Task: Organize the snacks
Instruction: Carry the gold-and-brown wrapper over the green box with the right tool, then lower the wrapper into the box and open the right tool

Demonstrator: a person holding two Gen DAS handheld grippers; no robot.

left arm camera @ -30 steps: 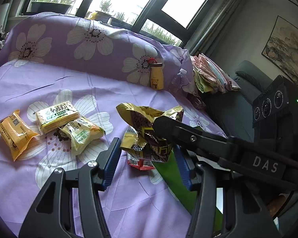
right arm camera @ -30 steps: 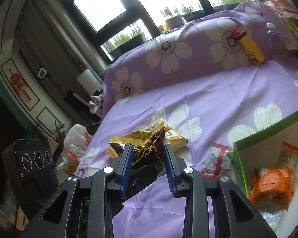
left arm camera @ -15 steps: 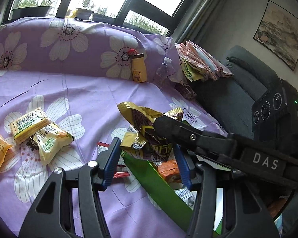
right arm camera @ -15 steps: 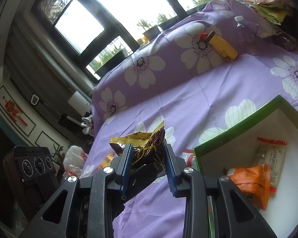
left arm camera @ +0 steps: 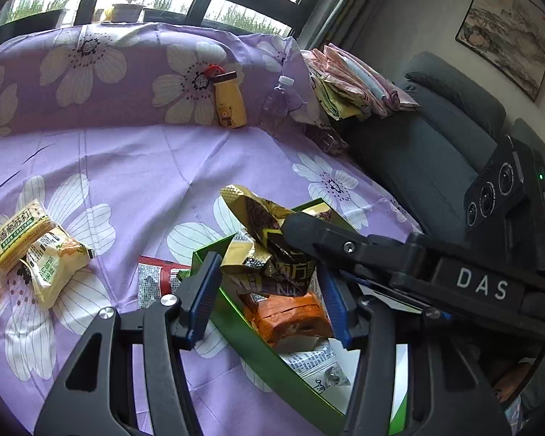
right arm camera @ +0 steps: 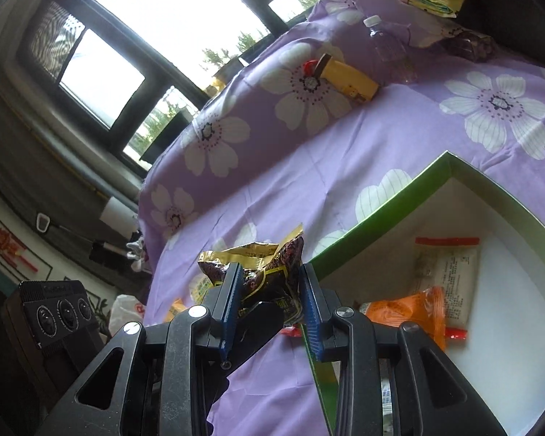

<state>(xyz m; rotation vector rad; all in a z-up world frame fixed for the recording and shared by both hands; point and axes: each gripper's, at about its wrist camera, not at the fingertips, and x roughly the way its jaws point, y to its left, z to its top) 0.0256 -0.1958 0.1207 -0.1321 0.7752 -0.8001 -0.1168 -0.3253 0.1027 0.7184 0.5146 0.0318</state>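
My right gripper [right arm camera: 270,292] is shut on a crumpled gold-and-brown snack bag [right arm camera: 261,265], held in the air at the near corner of a green box [right arm camera: 374,218]. In the left wrist view the same bag [left arm camera: 269,243] and the right gripper's fingers [left arm camera: 309,229] hang over the box [left arm camera: 236,323]. My left gripper [left arm camera: 269,290] is open, its blue pads either side of the bag, not touching it. An orange pack [left arm camera: 290,318] and a white pack [right arm camera: 450,276] lie inside the box.
On the purple flowered cloth [left arm camera: 134,167] lie cracker packs [left arm camera: 18,232] at the left and a red-and-white pack [left arm camera: 156,279] by the box. A yellow bottle [left arm camera: 230,103] and a clear bottle [left arm camera: 276,105] stand at the back. A dark sofa [left arm camera: 436,145] is at the right.
Both grippers have moved right, carrying the bag from over the cloth to above the green box. The box interior has come into view. The right gripper's hold is unchanged.
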